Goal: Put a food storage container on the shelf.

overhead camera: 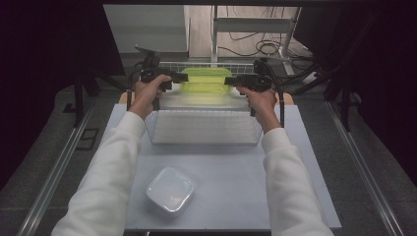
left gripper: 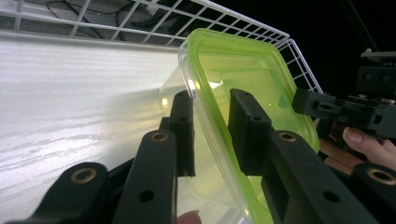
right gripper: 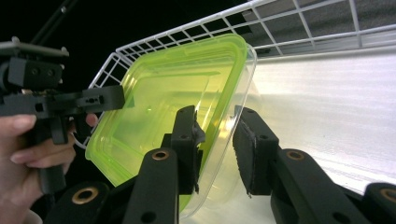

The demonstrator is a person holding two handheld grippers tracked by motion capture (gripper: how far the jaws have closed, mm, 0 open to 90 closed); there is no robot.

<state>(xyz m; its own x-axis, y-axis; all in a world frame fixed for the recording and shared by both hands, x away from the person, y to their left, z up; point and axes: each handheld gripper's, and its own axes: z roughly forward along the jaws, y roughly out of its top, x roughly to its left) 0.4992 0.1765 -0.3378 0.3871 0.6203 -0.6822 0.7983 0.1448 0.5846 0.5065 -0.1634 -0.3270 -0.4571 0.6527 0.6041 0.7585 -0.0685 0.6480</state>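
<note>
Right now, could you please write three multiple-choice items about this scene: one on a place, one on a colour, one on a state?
1. Where is the box?
A. at the wire basket, between the left gripper and the right gripper
B. at the near edge of the table
C. on the floor

2. What colour is its lid?
A. red
B. green
C. blue

3. How is the lid?
A. lying flat on the table
B. hanging on the basket rim
C. on the box

Answers:
1 A: the high view shows the box at the basket between both grippers.
2 B: both gripper views show a yellow-green lid.
3 C: the lid covers the clear box.
</note>
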